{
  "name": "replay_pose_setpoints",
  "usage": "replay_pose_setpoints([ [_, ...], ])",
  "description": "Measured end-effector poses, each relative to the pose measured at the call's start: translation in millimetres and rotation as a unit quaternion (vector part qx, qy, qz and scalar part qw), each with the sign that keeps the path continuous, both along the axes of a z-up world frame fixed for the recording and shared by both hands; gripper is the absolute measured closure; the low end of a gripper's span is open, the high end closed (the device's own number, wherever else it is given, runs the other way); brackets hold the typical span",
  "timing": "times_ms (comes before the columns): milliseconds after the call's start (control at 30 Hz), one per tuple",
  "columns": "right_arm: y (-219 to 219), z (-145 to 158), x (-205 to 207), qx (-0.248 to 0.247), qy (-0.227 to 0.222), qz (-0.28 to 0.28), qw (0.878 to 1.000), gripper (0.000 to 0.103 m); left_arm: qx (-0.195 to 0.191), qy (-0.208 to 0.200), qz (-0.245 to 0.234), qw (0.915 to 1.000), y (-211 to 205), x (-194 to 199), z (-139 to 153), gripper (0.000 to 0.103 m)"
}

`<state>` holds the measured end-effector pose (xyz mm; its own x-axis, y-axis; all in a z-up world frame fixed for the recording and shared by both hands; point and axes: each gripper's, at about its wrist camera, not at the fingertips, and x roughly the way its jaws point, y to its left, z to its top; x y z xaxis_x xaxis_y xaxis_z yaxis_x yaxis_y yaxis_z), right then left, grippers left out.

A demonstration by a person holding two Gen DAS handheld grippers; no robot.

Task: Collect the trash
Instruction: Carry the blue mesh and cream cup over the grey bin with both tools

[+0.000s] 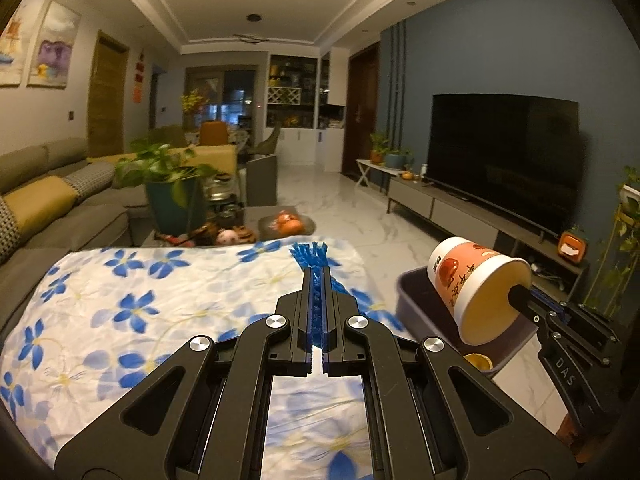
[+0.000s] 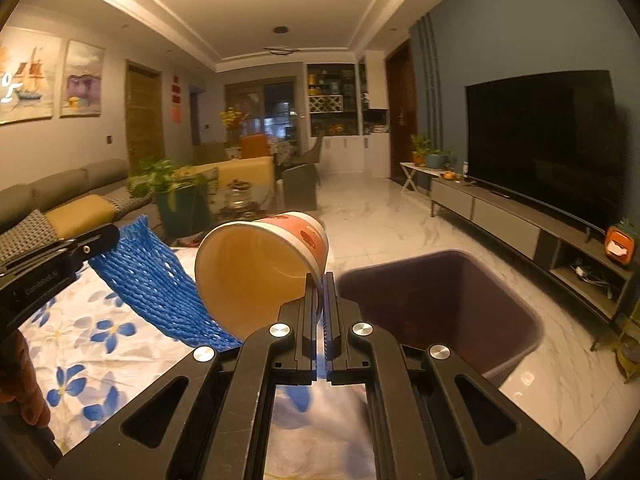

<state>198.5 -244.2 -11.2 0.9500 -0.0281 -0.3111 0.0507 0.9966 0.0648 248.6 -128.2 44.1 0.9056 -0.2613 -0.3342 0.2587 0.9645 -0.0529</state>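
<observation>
- The bench (image 1: 120,312) wears a white cloth printed with blue flowers.
- A dark bin (image 2: 448,308) stands on the marble floor just beside the bench, its mouth open upward.
- A paper cup (image 2: 260,268), orange-patterned outside and cream inside, hangs tilted on its side above the bench edge, near the bin; the right hand-held gripper (image 2: 320,280) is clenched on its rim, one finger inside the mouth.
- A blue foam net sleeve (image 2: 160,292) hangs over the cloth beside the cup, pinched flat in the clenched left hand-held gripper (image 1: 319,276).
</observation>
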Motion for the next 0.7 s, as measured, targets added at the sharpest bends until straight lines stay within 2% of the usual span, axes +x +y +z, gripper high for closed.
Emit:
replay_pose_setpoints([
  [367, -84, -3, 2, 0.027, -0.002, -0.102, 0.994, 0.100, -0.005, -0.016, -0.053, 0.9984, -79, 24, 2, 0.101],
  [700, -100, -17, 15, 0.030, 0.008, -0.122, 0.992, 0.100, -0.004, 0.002, -0.070, 0.9975, -119, 54, -24, 0.101],
])
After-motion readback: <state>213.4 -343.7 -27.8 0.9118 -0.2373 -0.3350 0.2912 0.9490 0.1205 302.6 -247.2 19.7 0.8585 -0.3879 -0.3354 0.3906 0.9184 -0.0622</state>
